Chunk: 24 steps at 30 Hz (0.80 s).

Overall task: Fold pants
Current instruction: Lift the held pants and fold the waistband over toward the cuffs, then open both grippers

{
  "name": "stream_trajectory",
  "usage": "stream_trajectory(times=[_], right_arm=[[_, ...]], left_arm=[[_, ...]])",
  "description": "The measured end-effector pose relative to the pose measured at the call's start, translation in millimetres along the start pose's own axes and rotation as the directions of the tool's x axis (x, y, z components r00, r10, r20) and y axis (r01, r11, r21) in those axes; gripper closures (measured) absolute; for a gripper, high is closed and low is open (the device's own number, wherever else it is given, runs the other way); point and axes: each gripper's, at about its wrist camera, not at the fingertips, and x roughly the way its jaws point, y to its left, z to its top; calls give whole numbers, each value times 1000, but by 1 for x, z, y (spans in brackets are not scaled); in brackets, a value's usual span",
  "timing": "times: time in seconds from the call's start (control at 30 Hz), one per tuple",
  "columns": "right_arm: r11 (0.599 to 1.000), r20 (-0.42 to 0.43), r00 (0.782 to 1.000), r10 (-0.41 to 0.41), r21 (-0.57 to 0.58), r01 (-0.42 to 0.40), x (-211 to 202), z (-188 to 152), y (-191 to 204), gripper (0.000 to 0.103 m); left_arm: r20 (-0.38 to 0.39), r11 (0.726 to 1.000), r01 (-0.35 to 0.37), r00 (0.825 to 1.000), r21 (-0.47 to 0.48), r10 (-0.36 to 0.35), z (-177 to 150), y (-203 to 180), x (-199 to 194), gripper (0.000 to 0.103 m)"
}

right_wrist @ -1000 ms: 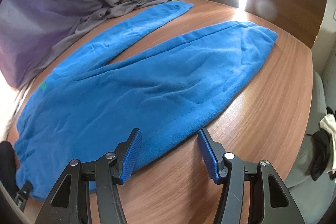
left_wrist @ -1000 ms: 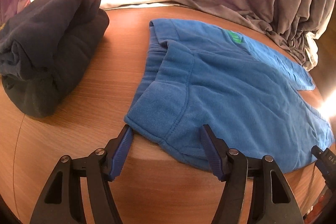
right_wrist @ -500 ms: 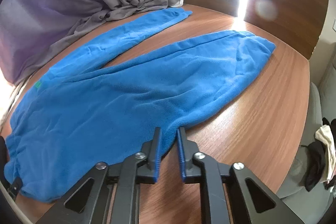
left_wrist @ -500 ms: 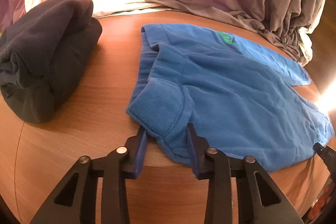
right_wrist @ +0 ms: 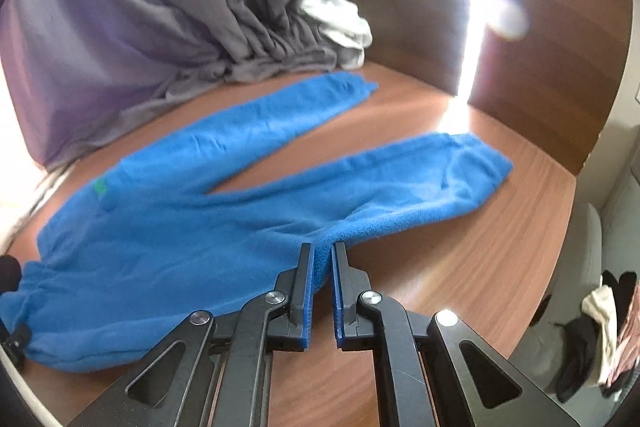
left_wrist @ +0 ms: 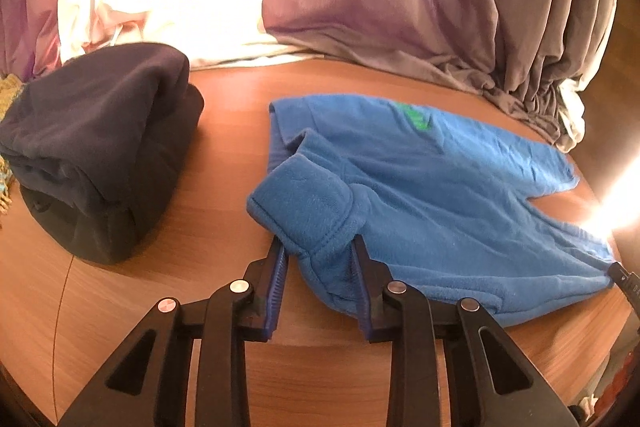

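Wood-grain tabletop [left_wrist: 224, 163] fills both views, backed by a grey curtain [left_wrist: 420, 7] that pools on its far edge. Nearest the left wrist camera, the left gripper [left_wrist: 318, 259] has just been closing and now clamps a bunched fold of the waistband corner of the blue pants [left_wrist: 440, 195], the fleece pinched between its jaws and raised off the wood. Nearest the right wrist camera, the right gripper [right_wrist: 321, 263] is squeezed nearly together on the near edge of the near leg, and that edge peaks up into the pads. Beyond both, the pants lie spread flat on the table, waist to the left, the two legs splayed apart toward the right and far side.

No fold is made yet, as I judge it: only the near edge is gripped and starting to lift; carrying it over onto the far leg, then folding lengthwise, remains.

Only the left view shows the dark folded garment [left_wrist: 100, 147] well left of the waistband. Only the right view shows both leg cuffs and the white cloth [right_wrist: 344, 23] by the curtain.
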Motion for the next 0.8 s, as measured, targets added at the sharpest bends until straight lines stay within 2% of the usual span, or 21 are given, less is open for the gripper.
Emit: stream_trajectory(times=[0.3, 0.57, 0.8], right_arm=[[999, 94, 994, 51, -10, -50, -15, 33, 3, 96], [993, 178, 977, 121, -21, -119, -24, 68, 2, 96], [983, 207, 961, 185, -57, -177, -20, 99, 0, 96]], left_arm=[[81, 1000, -1, 997, -30, 3, 25, -9, -28, 74], [93, 998, -3, 996, -67, 9, 44, -19, -46, 74], [94, 998, -49, 994, -30, 51, 64, -36, -46, 74]])
